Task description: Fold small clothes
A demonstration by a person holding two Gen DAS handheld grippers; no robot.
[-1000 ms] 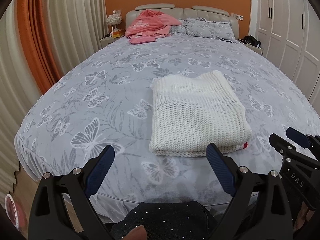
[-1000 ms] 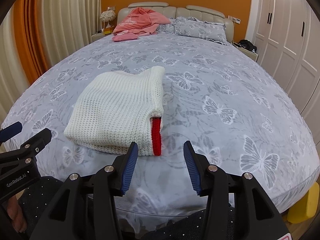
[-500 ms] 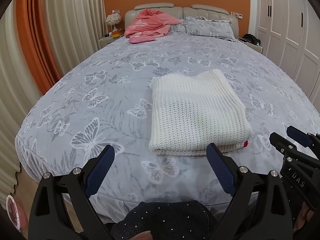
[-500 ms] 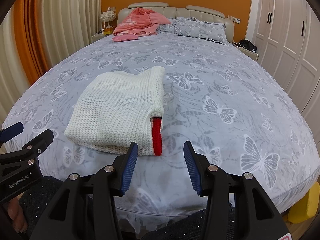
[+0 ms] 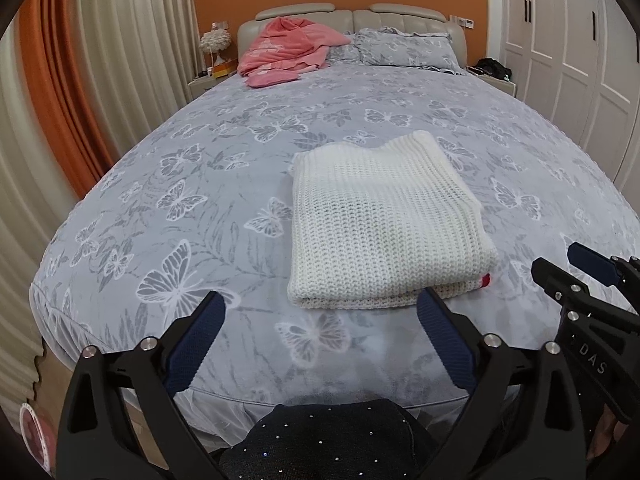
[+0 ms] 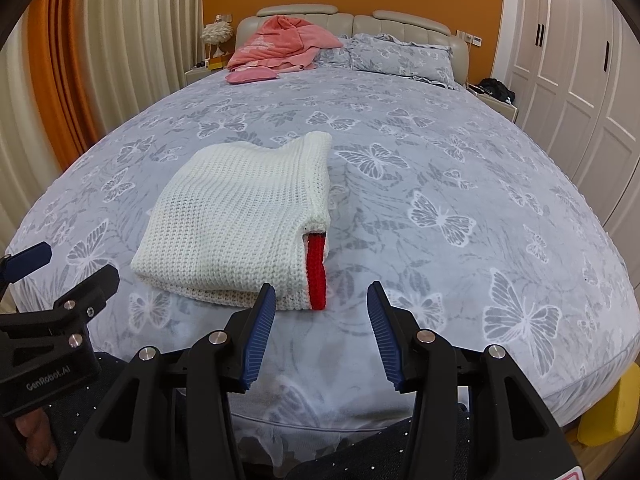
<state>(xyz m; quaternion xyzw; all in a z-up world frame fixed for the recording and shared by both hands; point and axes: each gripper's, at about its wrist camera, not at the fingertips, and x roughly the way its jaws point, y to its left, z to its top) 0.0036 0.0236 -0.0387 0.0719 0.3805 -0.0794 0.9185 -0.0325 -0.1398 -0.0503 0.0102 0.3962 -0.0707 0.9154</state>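
- One folded white knit sweater (image 5: pixel 384 220) lies flat on the bed (image 5: pixel 224 184) near its foot edge; a red strip (image 6: pixel 317 270) shows at the fold on its right side.
- Two pillows (image 5: pixel 408 46) and a heap of pink cloth (image 5: pixel 286 50) rest at the headboard end, well apart from the sweater.
- Left gripper (image 5: pixel 320 326): tilted down toward the bed, held short of the sweater's near edge. Its jaws have just been opening and now stand spread wide, with nothing between them; the right fingertip (image 5: pixel 430 308) overlaps the sweater's near edge in the picture, though contact cannot be told.
- Right gripper (image 6: pixel 322 308): tilted down likewise, jaws partly spread and pinching nothing; the red strip's near end appears in the gap, beyond the tips.
- Each gripper shows at the edge of the other's view, cut off by the frame.
- Dark speckled fabric (image 5: pixel 332 440) fills the bottom centre, largely hidden by the gripper bodies; a finger (image 6: pixel 38 436) shows at the lower left of the right view.
- Dark items (image 5: pixel 490 68) on the right bedside table are too small to identify.
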